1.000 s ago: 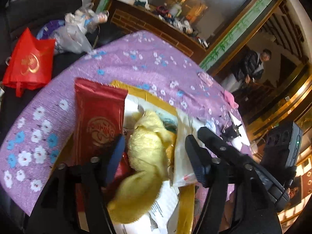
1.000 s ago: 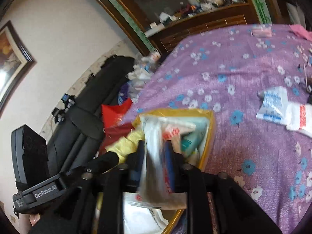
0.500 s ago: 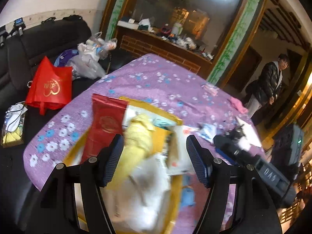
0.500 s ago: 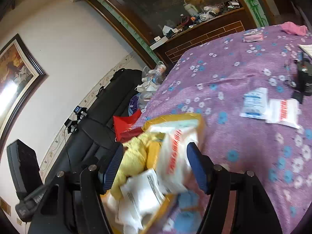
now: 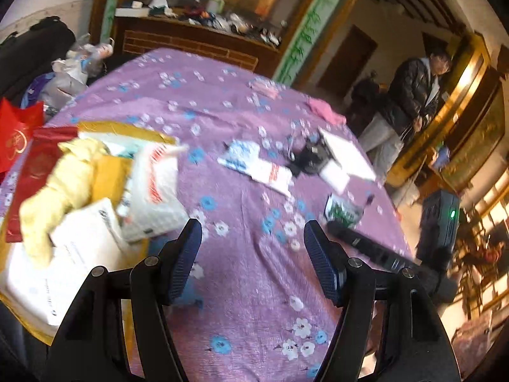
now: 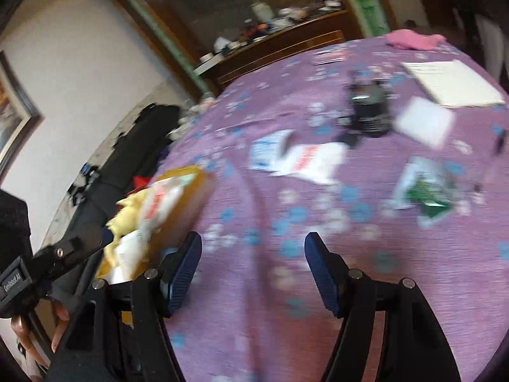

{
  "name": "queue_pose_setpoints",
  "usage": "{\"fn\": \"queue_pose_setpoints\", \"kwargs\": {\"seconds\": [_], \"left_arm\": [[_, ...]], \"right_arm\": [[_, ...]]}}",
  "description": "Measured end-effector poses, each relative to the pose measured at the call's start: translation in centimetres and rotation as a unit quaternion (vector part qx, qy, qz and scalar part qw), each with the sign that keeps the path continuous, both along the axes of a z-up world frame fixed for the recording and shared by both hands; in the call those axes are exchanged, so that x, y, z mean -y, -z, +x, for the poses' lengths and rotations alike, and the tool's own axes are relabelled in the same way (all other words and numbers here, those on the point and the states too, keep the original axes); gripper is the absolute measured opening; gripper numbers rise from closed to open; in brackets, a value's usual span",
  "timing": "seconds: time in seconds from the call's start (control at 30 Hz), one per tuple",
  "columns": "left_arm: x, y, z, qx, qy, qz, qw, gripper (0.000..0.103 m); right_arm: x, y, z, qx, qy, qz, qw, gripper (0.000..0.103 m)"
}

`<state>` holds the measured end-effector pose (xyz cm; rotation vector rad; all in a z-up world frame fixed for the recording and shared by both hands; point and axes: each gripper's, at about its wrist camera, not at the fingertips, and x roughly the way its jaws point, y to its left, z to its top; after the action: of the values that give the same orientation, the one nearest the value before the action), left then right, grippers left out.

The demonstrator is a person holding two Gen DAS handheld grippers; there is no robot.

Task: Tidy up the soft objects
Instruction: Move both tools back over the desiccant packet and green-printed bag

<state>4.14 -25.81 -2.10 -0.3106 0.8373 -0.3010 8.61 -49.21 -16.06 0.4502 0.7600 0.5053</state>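
Note:
A gold tray (image 5: 127, 129) at the left holds a yellow plush (image 5: 63, 178), a red packet (image 5: 35, 172) and white packets (image 5: 152, 191). My left gripper (image 5: 253, 254) is open and empty over the purple flowered cloth, right of the tray. My right gripper (image 6: 253, 254) is also open and empty above the cloth, with the tray (image 6: 197, 191) to its left. Ahead on the cloth lie a blue-and-white packet (image 6: 267, 152), a white packet with red print (image 6: 315, 159) and a green-and-white packet (image 6: 426, 191).
A black device (image 6: 369, 111), a white notebook (image 6: 451, 82), a small white card (image 6: 423, 121) and a pink cloth (image 6: 413, 38) lie farther back. A person (image 5: 410, 95) stands beyond the table's right side. Bags (image 5: 19, 137) sit on the black sofa at the left.
The right gripper opened and let the white packet with red print drop into the tray. Both grippers swung right, away from the tray, over the cloth. The left gripper left the yellow plush.

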Motion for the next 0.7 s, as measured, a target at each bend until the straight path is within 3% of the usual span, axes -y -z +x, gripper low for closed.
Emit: {"fn": "queue_pose_setpoints", "kwargs": {"seconds": [0.17,0.47,0.6,0.7], "left_arm": [[0.7,1.9,0.5,-0.029,0.005,0.007,0.9996,0.067],[1.0,3.6,0.8,-0.052,0.007,0.023,0.9984,0.067],[0.6,4.5,1.0,-0.064,0.002,0.032,0.9974,0.067],[0.4,5.2,1.4,-0.074,-0.003,0.032,0.9967,0.067]], "right_arm": [[4.1,0.4,1.8,-0.007,0.059,-0.035,0.998,0.068],[7.5,2.4,7.2,-0.012,0.128,-0.105,0.986,0.068],[7.7,4.3,7.9,-0.030,0.120,-0.092,0.988,0.068],[7.1,4.1,7.4,-0.017,0.108,-0.106,0.988,0.066]]}}
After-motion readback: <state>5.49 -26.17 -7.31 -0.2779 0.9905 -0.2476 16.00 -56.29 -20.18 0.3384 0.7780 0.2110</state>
